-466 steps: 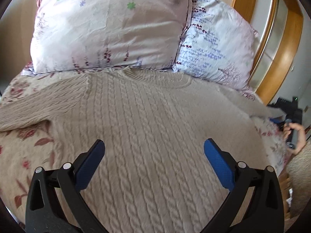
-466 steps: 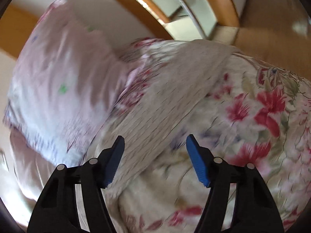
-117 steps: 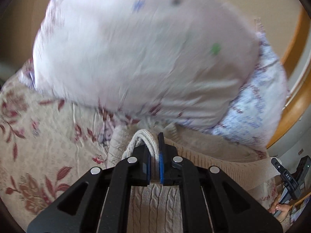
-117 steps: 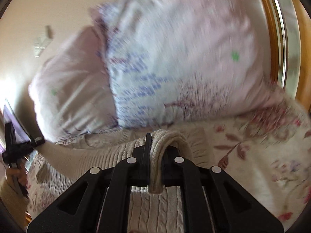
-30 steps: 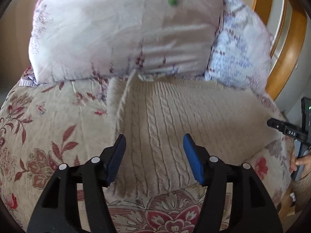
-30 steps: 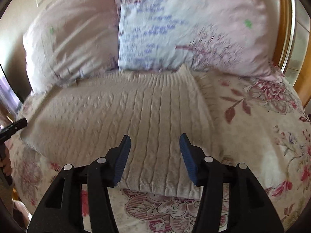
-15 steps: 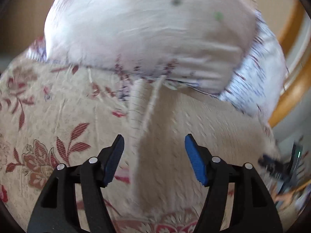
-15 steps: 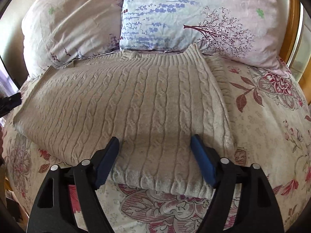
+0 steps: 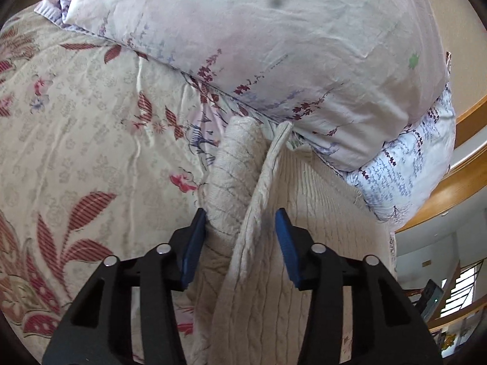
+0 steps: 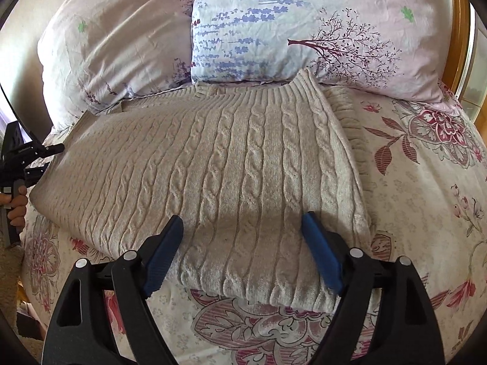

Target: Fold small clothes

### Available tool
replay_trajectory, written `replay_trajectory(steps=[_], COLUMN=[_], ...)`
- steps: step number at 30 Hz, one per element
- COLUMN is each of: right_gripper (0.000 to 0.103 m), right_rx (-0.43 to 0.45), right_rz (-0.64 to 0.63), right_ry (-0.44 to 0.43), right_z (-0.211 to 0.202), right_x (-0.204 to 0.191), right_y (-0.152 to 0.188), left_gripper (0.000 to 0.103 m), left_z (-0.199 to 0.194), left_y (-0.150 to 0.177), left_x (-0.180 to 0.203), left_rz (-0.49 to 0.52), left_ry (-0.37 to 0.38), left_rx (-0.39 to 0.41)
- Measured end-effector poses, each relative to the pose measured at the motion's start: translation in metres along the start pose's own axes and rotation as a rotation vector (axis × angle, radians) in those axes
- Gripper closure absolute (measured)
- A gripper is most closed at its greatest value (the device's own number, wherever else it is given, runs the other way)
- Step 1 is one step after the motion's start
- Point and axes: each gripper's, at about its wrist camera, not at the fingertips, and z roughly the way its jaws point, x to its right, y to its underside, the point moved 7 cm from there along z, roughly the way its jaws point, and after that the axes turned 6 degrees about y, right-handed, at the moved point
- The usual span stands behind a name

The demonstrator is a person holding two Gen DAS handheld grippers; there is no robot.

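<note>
A cream cable-knit sweater (image 10: pixel 231 164) lies folded into a wide rectangle on the flowered bed, its ribbed edge by the pillows. In the left wrist view the sweater's left side (image 9: pixel 243 182) stands up as a thick fold between the blue pads. My left gripper (image 9: pixel 240 228) is open around that fold, with its left pad touching the knit. My right gripper (image 10: pixel 243 234) is open wide and sits low over the sweater's near right part, with knit between the pads. In the right wrist view the left gripper (image 10: pixel 29 155) shows at the sweater's left end.
Two pillows stand behind the sweater: a pale pink one (image 10: pixel 115 39) and a white one with purple flowers (image 10: pixel 304 27). The flowered bedspread (image 9: pixel 76 127) surrounds the sweater. A wooden headboard (image 9: pixel 450 188) curves at the far right.
My left gripper has dropped onto the sweater's left edge and its pads have narrowed around the raised fold. My right gripper has come a little lower over the sweater and stays open.
</note>
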Motion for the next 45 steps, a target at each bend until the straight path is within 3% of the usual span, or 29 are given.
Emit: replay_trajectory(steps=[6,8,11,23,30,33,36,42,45], right_gripper=[0.019,0.019,0.019,0.020,0.020,0.020,0.020,0.020,0.020], right_rx=[0.006,0.006,0.006,0.046,0.098,0.109,0.123,0.112,0.105], right_rz=[0.000,0.012,0.036,0.105,0.132,0.138,0.129,0.155,0.188], right_ry=[-0.017,-0.028,-0.047,-0.102,-0.115,-0.126,-0.116,-0.095,-0.105], right_z=[0.001,0.001,0.000,-0.019,-0.036,-0.042,-0.047,-0.048,-0.049], right_x=[0.000,0.001,0.003,0.015,0.027,0.030,0.031,0.049,0.060], right_y=[0.000,0.000,0.000,-0.006,-0.014,-0.017,-0.020,-0.019,-0.019], left_gripper=[0.064,0.076,0.081,0.084,0.085,0.084,0.085,0.083,0.076], left_z=[0.010,0.014,0.020,-0.002,0.004,0.027,0.070,0.148,0.168], left_y=[0.000,0.000,0.001,-0.008,-0.005,0.008,0.037,0.091,0.107], left_x=[0.007,0.008,0.015,0.084,0.158,0.204,0.244,0.269,0.270], left_rz=[-0.026,-0.027,-0.054,-0.019,-0.052,-0.018,-0.001,-0.027,-0.050], left_ry=[0.012,0.005,0.033,0.145,0.241,0.291,0.331,0.360,0.399], left_rx=[-0.014,-0.032,-0.044,0.022,0.023,-0.012,-0.096,-0.282,-0.343])
